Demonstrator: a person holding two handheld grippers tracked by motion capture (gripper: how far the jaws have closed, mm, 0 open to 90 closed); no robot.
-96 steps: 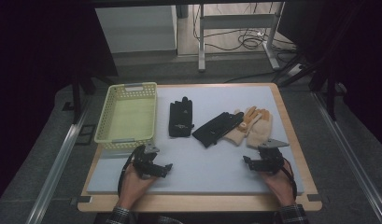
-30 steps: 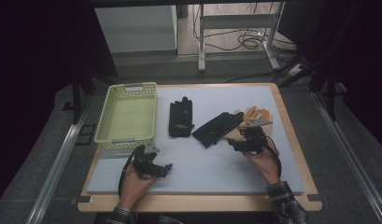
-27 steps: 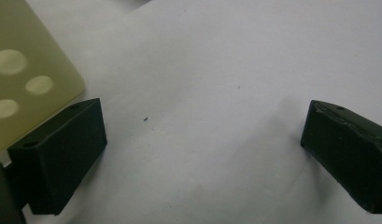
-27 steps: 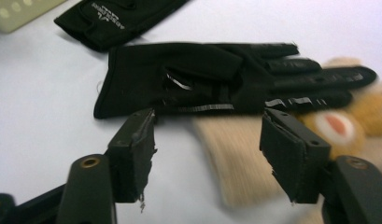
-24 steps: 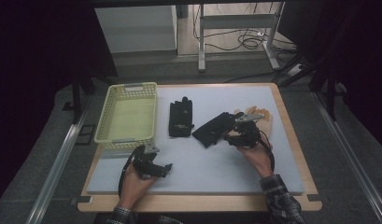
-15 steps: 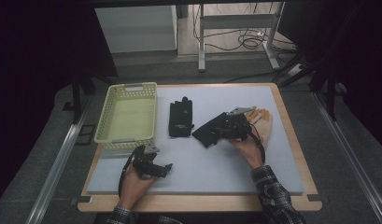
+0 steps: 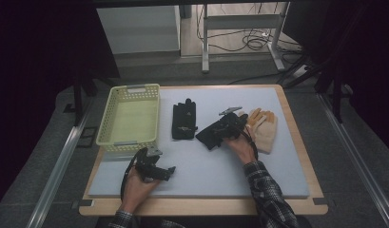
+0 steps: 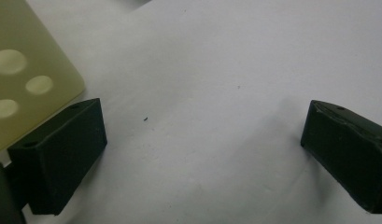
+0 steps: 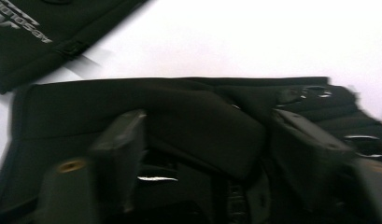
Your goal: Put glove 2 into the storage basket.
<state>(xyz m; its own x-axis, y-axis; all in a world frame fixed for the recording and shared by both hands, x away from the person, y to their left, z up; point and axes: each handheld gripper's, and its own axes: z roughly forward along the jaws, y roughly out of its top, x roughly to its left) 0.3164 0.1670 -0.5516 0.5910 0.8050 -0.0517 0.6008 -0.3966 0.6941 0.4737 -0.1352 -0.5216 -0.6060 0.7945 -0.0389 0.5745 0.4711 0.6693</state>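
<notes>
Two black gloves lie mid-mat: one straight [image 7: 184, 121], one angled [image 7: 209, 137]. A pair of tan gloves [image 7: 264, 129] lies to their right. My right gripper [image 7: 227, 127] hovers on the angled black glove's right end. In the right gripper view that gripper [image 9: 209, 130] is open, its jaws set apart on either side of a fold of that black glove [image 9: 198, 116]. The other black glove [image 9: 44, 32] shows at the upper left. My left gripper [image 7: 162, 170] rests near the mat's front left. The left gripper [image 8: 202, 154] is open wide over bare mat, nothing between its jaws.
A pale yellow-green perforated basket [image 7: 117, 137] stands at the mat's left; its corner [image 8: 20, 88] lies close to my left jaw. The grey mat [image 7: 220, 175] covers a wooden table. Table legs and cables lie on the floor beyond.
My right gripper has travelled from the mat's front right, forward and leftward, past the tan gloves onto the angled black glove. The left gripper has stayed put.
</notes>
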